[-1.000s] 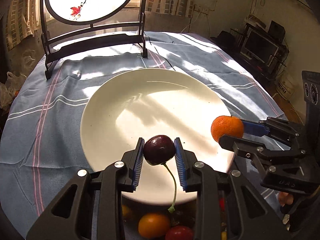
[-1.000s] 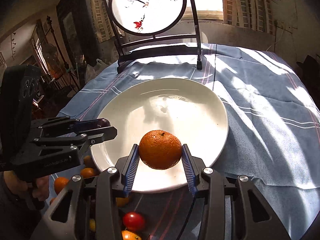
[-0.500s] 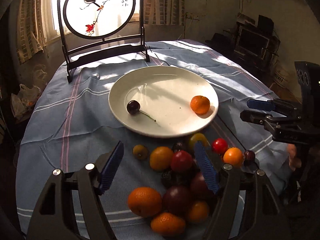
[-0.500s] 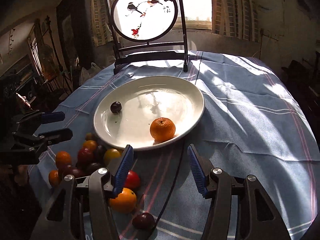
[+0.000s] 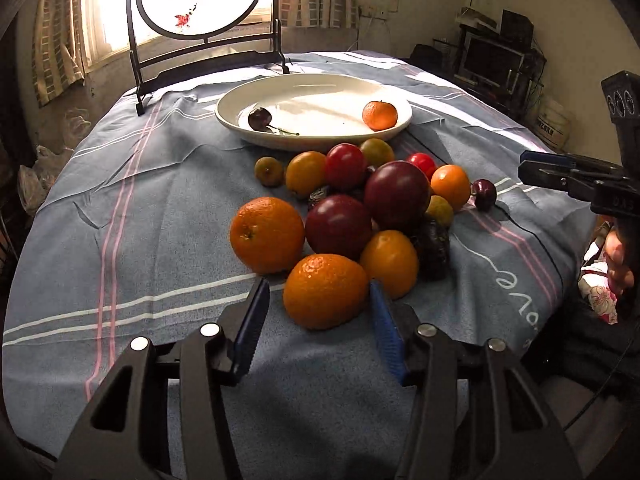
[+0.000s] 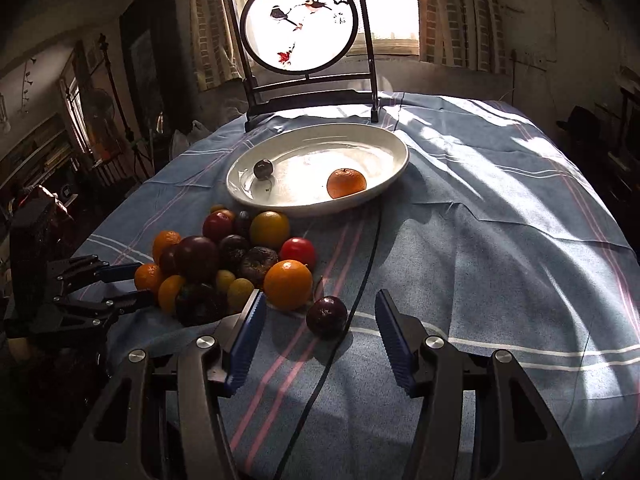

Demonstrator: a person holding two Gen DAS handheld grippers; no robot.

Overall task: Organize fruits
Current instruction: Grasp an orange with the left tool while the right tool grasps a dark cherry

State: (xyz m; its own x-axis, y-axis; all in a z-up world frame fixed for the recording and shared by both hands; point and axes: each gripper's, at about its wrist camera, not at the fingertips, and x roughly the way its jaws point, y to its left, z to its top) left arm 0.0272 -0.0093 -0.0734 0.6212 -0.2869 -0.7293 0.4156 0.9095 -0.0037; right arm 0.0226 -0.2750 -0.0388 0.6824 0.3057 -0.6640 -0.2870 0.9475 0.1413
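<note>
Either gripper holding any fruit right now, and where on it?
Nothing is held. The left gripper is closing around the nearest orange, not gripping yet; the right gripper stands open.

a lived-in home room: round table with blue striped cloth [image 6: 500, 216], curtained window [image 6: 384, 4], painted bird screen [image 6: 300, 28], television [image 5: 490, 58]

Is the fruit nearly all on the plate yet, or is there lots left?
Just started. Done: one cherry and one small orange sit on the white plate. In hand: nothing yet; the left gripper is closing around a mandarin, and the right gripper is open near a dark plum. Left: the whole pile.
</note>
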